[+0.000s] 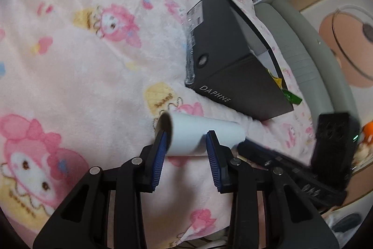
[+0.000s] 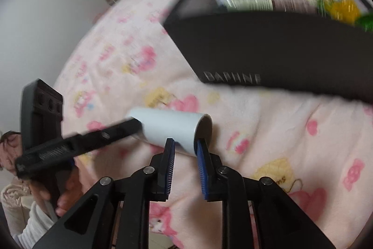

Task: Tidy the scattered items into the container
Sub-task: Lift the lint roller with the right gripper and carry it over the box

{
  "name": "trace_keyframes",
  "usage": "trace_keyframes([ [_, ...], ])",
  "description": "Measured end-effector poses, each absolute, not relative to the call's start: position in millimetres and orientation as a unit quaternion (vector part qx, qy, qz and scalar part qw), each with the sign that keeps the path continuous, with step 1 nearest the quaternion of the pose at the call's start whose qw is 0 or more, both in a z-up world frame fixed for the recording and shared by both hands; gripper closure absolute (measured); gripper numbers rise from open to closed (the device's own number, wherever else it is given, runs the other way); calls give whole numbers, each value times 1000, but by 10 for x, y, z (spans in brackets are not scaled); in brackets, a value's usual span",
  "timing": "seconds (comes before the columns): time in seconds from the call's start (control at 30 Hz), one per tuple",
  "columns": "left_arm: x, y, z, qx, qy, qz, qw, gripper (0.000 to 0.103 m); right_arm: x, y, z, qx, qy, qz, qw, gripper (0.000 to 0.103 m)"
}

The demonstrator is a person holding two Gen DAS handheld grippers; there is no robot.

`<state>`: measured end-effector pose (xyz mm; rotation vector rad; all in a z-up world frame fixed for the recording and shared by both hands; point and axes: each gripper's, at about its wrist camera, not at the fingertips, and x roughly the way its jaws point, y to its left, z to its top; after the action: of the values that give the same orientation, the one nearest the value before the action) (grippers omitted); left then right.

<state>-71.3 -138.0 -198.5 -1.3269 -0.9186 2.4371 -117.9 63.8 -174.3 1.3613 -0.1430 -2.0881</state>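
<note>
A white paper roll (image 1: pixel 198 134) with a hollow core hangs just above the pink blanket (image 1: pixel 81 74). My left gripper (image 1: pixel 186 134) is shut on it, blue pads against its left end and its middle. In the right wrist view the roll (image 2: pixel 167 125) lies crosswise. My right gripper (image 2: pixel 185 142) stands open, its tips on either side of the roll's right rim and a gap showing between the pads. The left gripper (image 2: pixel 136 125) reaches the roll's other end. The black DAPHNE box (image 1: pixel 233 67) lies open beyond, with a tube, yellow and green items inside (image 2: pixel 279 48).
A green wrapper (image 1: pixel 292 98) sticks out at the box's near corner. A grey padded edge (image 1: pixel 303 50) borders the blanket on the right, with a cartoon floor mat (image 1: pixel 345 39) beyond. A person's hand and white sleeve (image 2: pixel 44 209) hold the left gripper.
</note>
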Motion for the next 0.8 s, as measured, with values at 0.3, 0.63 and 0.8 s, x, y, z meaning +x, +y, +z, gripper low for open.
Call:
trace_keyframes([
  [0.3,-749,-973,-1129,-398,-213,883,129,72,-1107,1041,-1106,450,-105,-823,330,86],
  [0.63,-1496,19,-703,-382,-178,885,196,72,-1374,1935,-704,387,-139,-873,262,86],
  [0.8,-2080,373,-807,-405,-191,874,190,72,-1775,2283,-679,393,-132,-881,229,86],
])
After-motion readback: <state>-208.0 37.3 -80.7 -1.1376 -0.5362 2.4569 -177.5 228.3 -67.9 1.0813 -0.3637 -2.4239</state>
